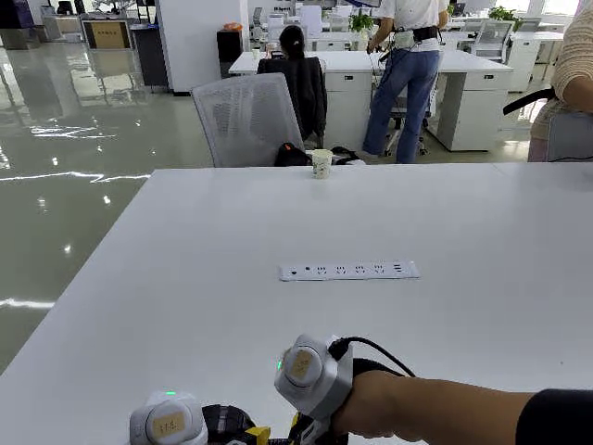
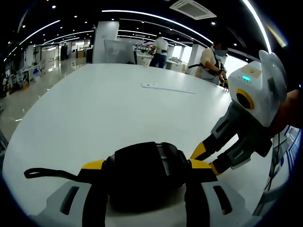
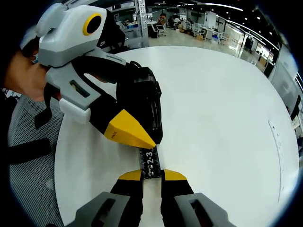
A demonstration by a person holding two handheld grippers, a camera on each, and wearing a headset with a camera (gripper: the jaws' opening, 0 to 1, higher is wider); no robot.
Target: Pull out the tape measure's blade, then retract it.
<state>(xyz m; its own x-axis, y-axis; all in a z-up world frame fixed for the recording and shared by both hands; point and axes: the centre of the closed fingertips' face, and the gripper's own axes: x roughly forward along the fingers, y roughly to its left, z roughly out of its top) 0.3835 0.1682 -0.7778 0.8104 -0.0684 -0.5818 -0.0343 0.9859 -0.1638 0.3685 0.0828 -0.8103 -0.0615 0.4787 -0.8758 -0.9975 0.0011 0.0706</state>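
Note:
A black tape measure (image 2: 144, 175) with yellow trim sits between my left gripper's (image 2: 147, 165) jaws, which are shut on its body; a black wrist strap (image 2: 47, 173) trails off to the left. In the right gripper view the same case (image 3: 142, 101) is held by the left gripper coming in from the left. A short length of yellow blade (image 3: 150, 163) with printed numbers sticks out of it. My right gripper (image 3: 151, 176) is shut on the blade's end. In the head view both grippers meet at the tape measure (image 1: 227, 423) by the table's near edge.
The white table (image 1: 417, 213) carries a white power strip (image 1: 348, 271) in the middle and a paper cup (image 1: 321, 163) at its far edge. A grey mesh chair (image 1: 248, 119) stands behind the table. People are at desks further back.

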